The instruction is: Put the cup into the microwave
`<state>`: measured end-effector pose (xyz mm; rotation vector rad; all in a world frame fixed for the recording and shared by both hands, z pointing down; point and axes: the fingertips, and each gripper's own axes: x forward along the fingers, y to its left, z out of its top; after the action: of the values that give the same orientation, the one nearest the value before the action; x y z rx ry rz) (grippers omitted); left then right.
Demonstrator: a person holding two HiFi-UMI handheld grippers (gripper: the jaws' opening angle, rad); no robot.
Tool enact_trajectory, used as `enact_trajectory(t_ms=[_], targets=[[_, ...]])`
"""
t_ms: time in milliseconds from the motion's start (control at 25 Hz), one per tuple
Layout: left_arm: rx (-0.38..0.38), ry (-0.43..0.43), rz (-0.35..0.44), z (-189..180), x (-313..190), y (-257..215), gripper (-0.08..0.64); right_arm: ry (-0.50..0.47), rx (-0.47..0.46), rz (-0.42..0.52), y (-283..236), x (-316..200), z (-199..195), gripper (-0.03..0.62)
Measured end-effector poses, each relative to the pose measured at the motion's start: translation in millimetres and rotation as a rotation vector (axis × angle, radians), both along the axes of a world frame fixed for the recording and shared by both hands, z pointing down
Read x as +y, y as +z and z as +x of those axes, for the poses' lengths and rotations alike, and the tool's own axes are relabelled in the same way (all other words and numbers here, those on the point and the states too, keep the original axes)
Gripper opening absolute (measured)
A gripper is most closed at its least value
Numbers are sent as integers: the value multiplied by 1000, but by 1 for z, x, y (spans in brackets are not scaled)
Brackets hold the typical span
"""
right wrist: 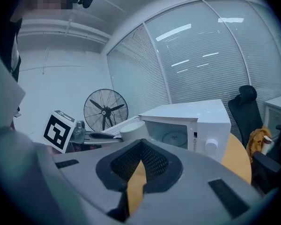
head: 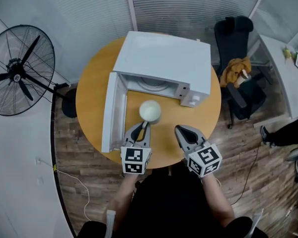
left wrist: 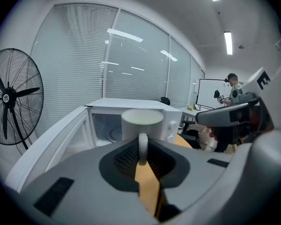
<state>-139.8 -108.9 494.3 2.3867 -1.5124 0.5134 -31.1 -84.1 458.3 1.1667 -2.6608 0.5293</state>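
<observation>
A white cup is in front of the open cavity of the white microwave on the round wooden table. The microwave door is swung out to the left. My left gripper is shut on the cup's handle, which points back toward me. In the left gripper view the cup is upright just beyond the jaws, the cavity behind it. I cannot tell whether the cup rests on the table. My right gripper is beside it on the right, shut on nothing.
A large standing fan is left of the table. A black office chair with an orange cloth stands at the right, a white desk beyond it. A person's leg shows at the far right.
</observation>
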Motion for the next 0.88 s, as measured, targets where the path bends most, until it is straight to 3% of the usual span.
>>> enact_trajectory(t_ms=[880], targets=[[-42,-18,-60,13,-74,57,35,-19,33,-36,42,-54,11,9]])
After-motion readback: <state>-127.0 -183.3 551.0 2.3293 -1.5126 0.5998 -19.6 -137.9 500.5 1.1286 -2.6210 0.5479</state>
